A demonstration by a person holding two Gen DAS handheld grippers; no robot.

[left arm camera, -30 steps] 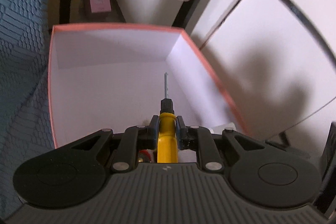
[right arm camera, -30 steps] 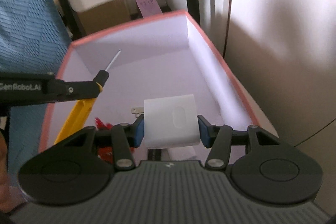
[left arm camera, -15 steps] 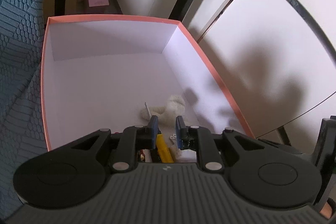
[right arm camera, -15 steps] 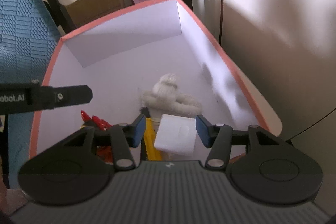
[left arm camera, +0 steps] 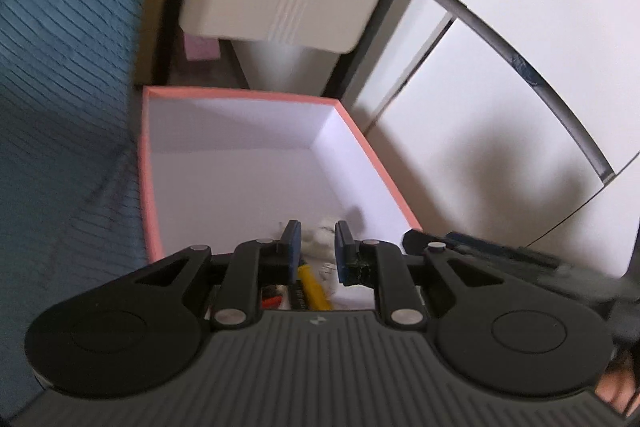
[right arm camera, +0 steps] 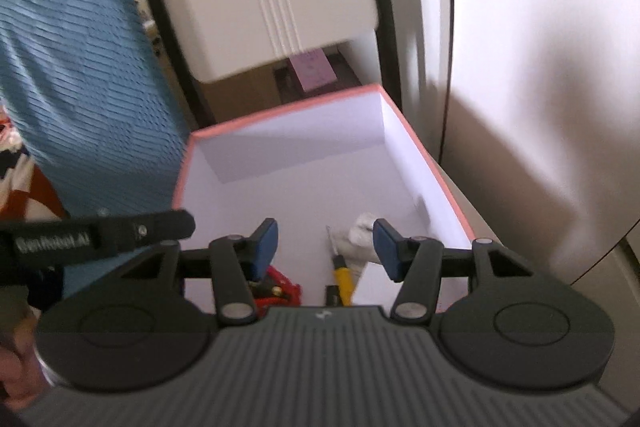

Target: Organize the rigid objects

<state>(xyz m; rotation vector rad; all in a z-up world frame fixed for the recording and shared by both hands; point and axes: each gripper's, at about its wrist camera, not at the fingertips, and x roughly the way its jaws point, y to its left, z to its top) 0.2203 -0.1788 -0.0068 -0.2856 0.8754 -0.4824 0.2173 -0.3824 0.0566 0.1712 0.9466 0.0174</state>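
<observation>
box: the pink-rimmed box (right arm camera: 424, 155) stands with white walls and no lid, beside a blue cushion (right arm camera: 80, 75); most of its floor is bare
contents: a yellow screwdriver (right arm camera: 343, 277) lies near the close end, tip pointing toward the far wall; a white block (right arm camera: 376, 285) lies just to its right; a pale crumpled lump (right arm camera: 362, 227) sits past the tip; a red item (right arm camera: 280, 287) lies to the left, partly hidden behind the gripper body — what it is I cannot tell
left gripper: the left gripper (left arm camera: 316, 245) hovers above the near end of the box, jaws drawn close with a narrow gap and nothing between them; the screwdriver (left arm camera: 314, 285) shows below it, apart from the pads
right gripper: the right gripper (right arm camera: 325, 245) hangs over the same end, jaws spread about halfway, pinching nothing; the block lies under it, untouched
step: judged from how things lie, both drops are done — screwdriver and block rest inside, and both hands are clear of the load
next move: likely a swing away from the box toward whatever rigid items remain, none of which shows here; the left gripper would need to open before any new pick; the two grippers sit close together, so parting them without a knock matters
</observation>
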